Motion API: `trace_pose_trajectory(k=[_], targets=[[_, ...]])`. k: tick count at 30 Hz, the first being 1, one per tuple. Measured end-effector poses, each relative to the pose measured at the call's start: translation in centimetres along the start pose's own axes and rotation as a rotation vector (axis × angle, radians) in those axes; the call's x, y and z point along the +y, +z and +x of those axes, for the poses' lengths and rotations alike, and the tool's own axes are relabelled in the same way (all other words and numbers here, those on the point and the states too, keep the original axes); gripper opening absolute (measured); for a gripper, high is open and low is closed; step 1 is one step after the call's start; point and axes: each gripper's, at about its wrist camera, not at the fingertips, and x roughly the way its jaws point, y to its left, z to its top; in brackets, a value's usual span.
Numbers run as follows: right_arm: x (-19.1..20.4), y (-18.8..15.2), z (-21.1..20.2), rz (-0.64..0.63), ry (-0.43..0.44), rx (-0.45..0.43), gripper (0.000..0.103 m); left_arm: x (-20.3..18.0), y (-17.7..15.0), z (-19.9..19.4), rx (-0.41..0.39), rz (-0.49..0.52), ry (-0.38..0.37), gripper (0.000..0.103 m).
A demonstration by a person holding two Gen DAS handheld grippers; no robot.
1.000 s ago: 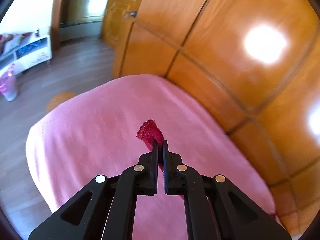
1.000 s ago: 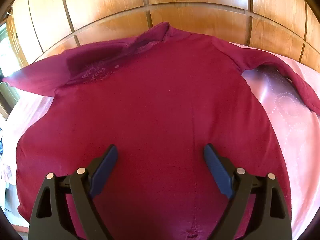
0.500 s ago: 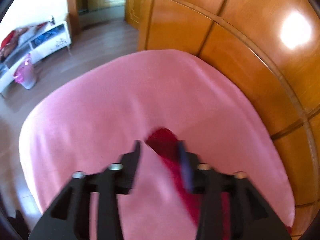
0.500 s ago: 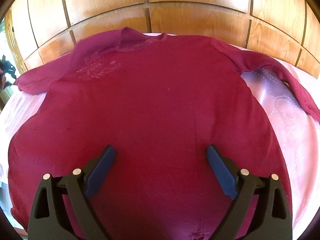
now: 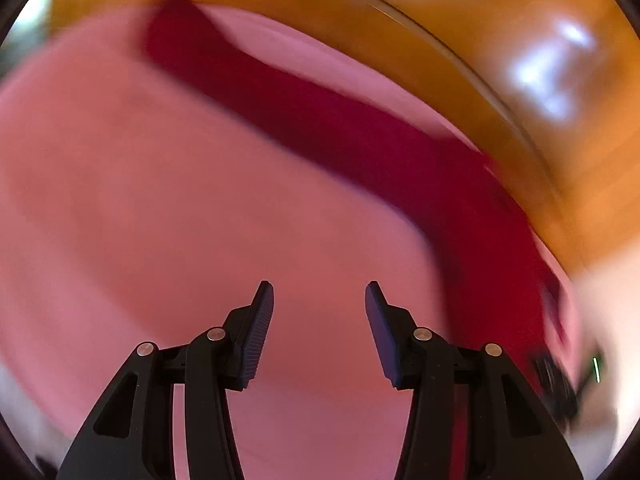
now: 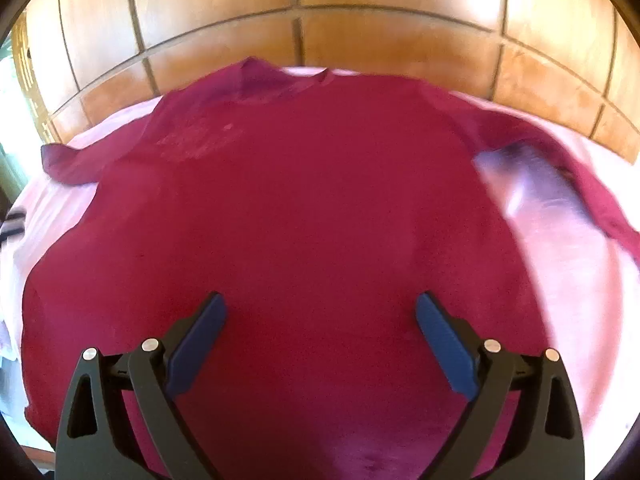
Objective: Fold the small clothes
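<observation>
One dark red long-sleeved knit top (image 6: 304, 216) lies spread flat on one pink bed cover (image 6: 580, 280), directly beneath and ahead of your right gripper (image 6: 320, 336). Its jaws are spread wide, grasping nothing. Two sleeves extend outward: one left of the jaws, one right. Your left gripper (image 5: 319, 322) is likewise released and empty, over bare pink cover; a single sleeve (image 5: 320, 120) runs diagonally ahead of its jaws, from upper left to lower right, blurred by motion. Beyond the bed, glossy orange-brown wooden panelling (image 6: 360, 8) crosses both views, divided by dark seams.
</observation>
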Motion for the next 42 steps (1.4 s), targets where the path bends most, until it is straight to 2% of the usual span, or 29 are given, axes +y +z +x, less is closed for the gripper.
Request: trace_pose_trajectory(k=[3, 5, 8, 10, 11, 12, 13, 14, 15, 16, 19, 21, 22, 25, 27, 29, 30, 31, 32, 33, 35, 36, 37, 41, 42], targets=[[-3.5, -0.4, -2.1, 0.054, -0.062, -0.021, 0.095, -3.6, -4.2, 1.4, 0.079, 0.051, -0.167, 0.047], [-6.0, -1.2, -3.1, 0.11, -0.085, -0.012, 0.095, -5.5, -6.2, 2.3, 0.12, 0.083, -0.234, 0.047], [-9.7, -3.4, -3.6, 0.21, -0.086, 0.049, 0.092, -7.9, -8.6, 3.7, 0.149, 0.126, -0.263, 0.047], [-10.6, -4.8, -3.6, 0.235, -0.051, 0.089, 0.073, -8.6, -8.6, 4.2, 0.125, 0.146, -0.237, 0.047], [-10.7, -5.3, -3.7, 0.24, -0.03, 0.097, 0.069, -8.8, -8.5, 4.2, 0.12, 0.147, -0.236, 0.04], [-10.6, -5.8, -4.0, 0.235, -0.011, 0.092, 0.061, -9.0, -8.4, 4.2, 0.127, 0.147, -0.238, 0.015], [-10.3, -6.0, -4.5, 0.219, 0.014, 0.089, 0.046, -9.1, -8.0, 4.1, 0.134, 0.155, -0.235, 0.013], [-10.1, -6.1, -4.8, 0.213, 0.049, 0.092, 0.036, -9.3, -7.3, 4.1, 0.129, 0.169, -0.218, 0.011], [-9.7, -6.2, -5.1, 0.211, 0.084, 0.099, 0.016, -9.9, -7.5, 3.7, 0.126, 0.197, -0.206, 0.011], [-9.4, -6.2, -5.5, 0.194, 0.101, 0.107, 0.009, -10.0, -7.2, 3.4, 0.127, 0.214, -0.204, 0.01], [-8.8, -6.0, -7.6, 0.155, 0.141, 0.087, 0.008, -10.4, -6.7, 1.8, 0.123, 0.26, -0.188, 0.01], [-8.7, -6.4, -9.3, 0.145, 0.175, 0.08, 0.008, -10.2, -6.7, 1.1, 0.14, 0.285, -0.142, 0.01], [-8.6, -6.9, -9.7, 0.137, 0.187, 0.092, 0.008, -9.8, -7.1, 1.1, 0.161, 0.288, -0.116, 0.01], [-7.8, -8.7, -8.9, 0.098, 0.176, 0.161, 0.008, -8.6, -8.1, 2.5, 0.216, 0.298, 0.023, 0.014], [-7.7, -9.4, -7.7, 0.102, 0.159, 0.2, 0.01, -8.4, -8.1, 2.6, 0.206, 0.27, 0.039, 0.021], [-8.7, -9.4, -7.3, 0.167, 0.174, 0.2, 0.017, -8.9, -7.5, 2.0, 0.16, 0.27, 0.081, 0.031], [-9.6, -9.1, -7.7, 0.205, 0.171, 0.173, 0.028, -9.4, -7.1, 1.2, 0.099, 0.294, 0.141, 0.037], [-10.3, -8.7, -8.0, 0.228, 0.161, 0.151, 0.045, -9.9, -6.6, 0.6, 0.044, 0.314, 0.18, 0.038], [-11.2, -8.3, -8.3, 0.255, 0.146, 0.126, 0.052, -10.3, -6.3, 0.2, 0.008, 0.324, 0.197, 0.039], [-12.7, -7.7, -8.6, 0.301, 0.122, 0.093, 0.056, -10.9, -5.7, -0.3, -0.035, 0.327, 0.204, 0.039], [-15.9, -6.6, -8.5, 0.405, 0.096, 0.047, 0.056, -11.8, -4.9, -0.5, -0.086, 0.314, 0.173, 0.039], [-18.4, -6.1, -8.4, 0.502, 0.09, 0.008, 0.056, -12.7, -4.8, 0.0, -0.102, 0.308, 0.142, 0.046], [-20.4, -5.8, -8.1, 0.578, 0.089, -0.021, 0.056, -13.5, -4.7, 0.8, -0.107, 0.309, 0.126, 0.05], [-29.6, -4.9, -5.9, 0.94, 0.076, -0.157, 0.058, -17.4, -5.3, 5.1, -0.071, 0.409, 0.098, 0.051], [-31.2, -4.8, -5.2, 0.995, 0.079, -0.168, 0.058, -18.3, -5.4, 6.1, -0.071, 0.433, 0.103, 0.051]])
